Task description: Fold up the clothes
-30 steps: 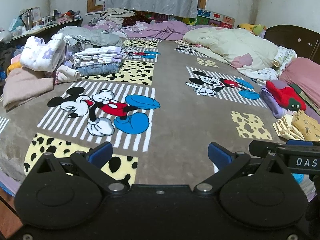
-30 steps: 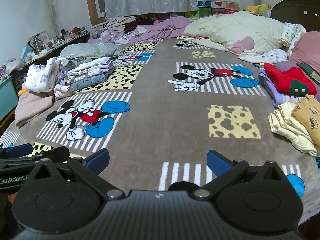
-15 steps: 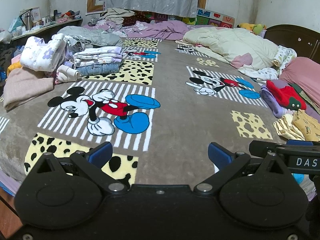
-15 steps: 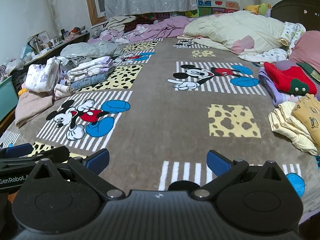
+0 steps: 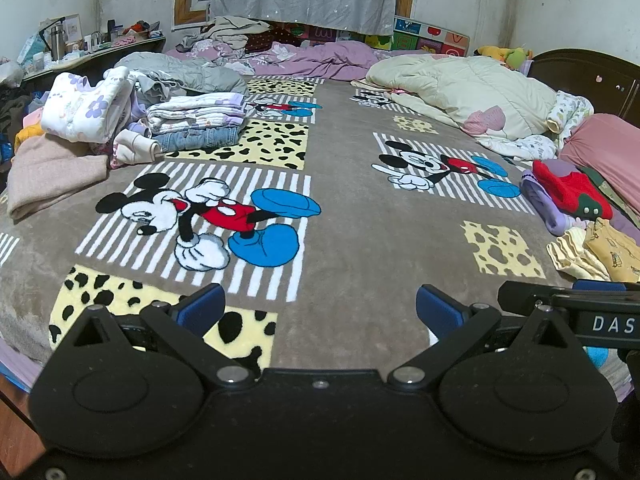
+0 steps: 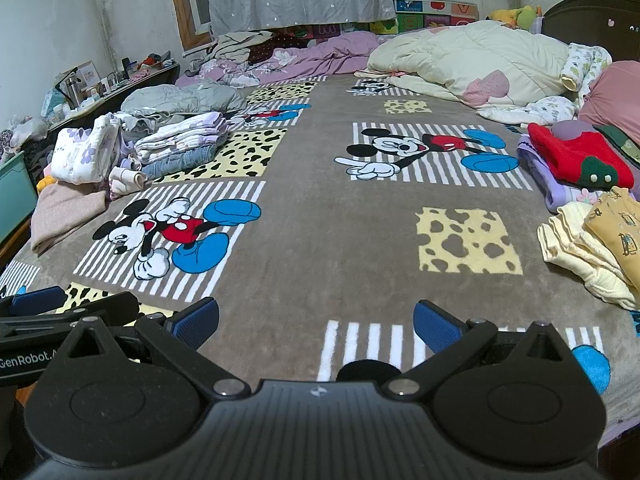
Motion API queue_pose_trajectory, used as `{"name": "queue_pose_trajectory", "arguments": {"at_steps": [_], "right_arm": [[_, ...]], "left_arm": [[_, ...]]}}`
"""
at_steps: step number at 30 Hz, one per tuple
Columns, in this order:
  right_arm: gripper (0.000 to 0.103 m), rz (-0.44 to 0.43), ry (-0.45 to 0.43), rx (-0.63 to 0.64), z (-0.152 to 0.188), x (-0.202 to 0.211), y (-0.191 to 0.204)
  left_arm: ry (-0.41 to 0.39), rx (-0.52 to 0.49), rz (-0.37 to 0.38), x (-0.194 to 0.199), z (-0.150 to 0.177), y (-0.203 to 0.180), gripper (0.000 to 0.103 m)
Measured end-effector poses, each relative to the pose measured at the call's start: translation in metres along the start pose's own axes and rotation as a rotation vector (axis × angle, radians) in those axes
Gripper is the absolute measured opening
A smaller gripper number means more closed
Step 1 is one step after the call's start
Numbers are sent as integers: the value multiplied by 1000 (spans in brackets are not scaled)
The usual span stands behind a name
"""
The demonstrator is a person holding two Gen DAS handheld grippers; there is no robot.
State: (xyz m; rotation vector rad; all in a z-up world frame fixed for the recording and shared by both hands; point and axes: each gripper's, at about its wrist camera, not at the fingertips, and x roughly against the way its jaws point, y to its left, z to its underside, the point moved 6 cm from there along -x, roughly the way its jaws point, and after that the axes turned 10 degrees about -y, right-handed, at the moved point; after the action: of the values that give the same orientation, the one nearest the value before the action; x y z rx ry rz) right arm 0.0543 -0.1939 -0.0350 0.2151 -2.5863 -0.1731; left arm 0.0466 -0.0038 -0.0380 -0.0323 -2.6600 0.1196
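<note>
A brown Mickey Mouse blanket (image 5: 352, 216) covers the bed. A pile of unfolded clothes lies at the right edge: a yellow printed garment (image 6: 616, 232) on pale yellow ones (image 6: 576, 256), and a red garment (image 6: 576, 156) on a purple one. A folded stack (image 5: 196, 124) sits at the far left, also in the right wrist view (image 6: 176, 144). My left gripper (image 5: 320, 310) is open and empty over the blanket's near edge. My right gripper (image 6: 316, 322) is open and empty beside it.
A white floral bundle (image 5: 88, 104), a pink folded cloth (image 5: 48, 172) and a grey jacket (image 5: 180, 72) lie at the left. A cream quilt (image 5: 472, 88) and a pink pillow (image 5: 608, 148) lie at the far right. A cluttered shelf (image 5: 80, 48) stands at the left wall.
</note>
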Motion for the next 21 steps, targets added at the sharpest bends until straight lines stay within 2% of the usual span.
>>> {"name": "queue_pose_trajectory", "arguments": {"at_steps": [21], "right_arm": [[103, 3, 1, -1, -3, 3, -4]], "left_arm": [[-1, 0, 1, 0, -1, -4, 103]]}}
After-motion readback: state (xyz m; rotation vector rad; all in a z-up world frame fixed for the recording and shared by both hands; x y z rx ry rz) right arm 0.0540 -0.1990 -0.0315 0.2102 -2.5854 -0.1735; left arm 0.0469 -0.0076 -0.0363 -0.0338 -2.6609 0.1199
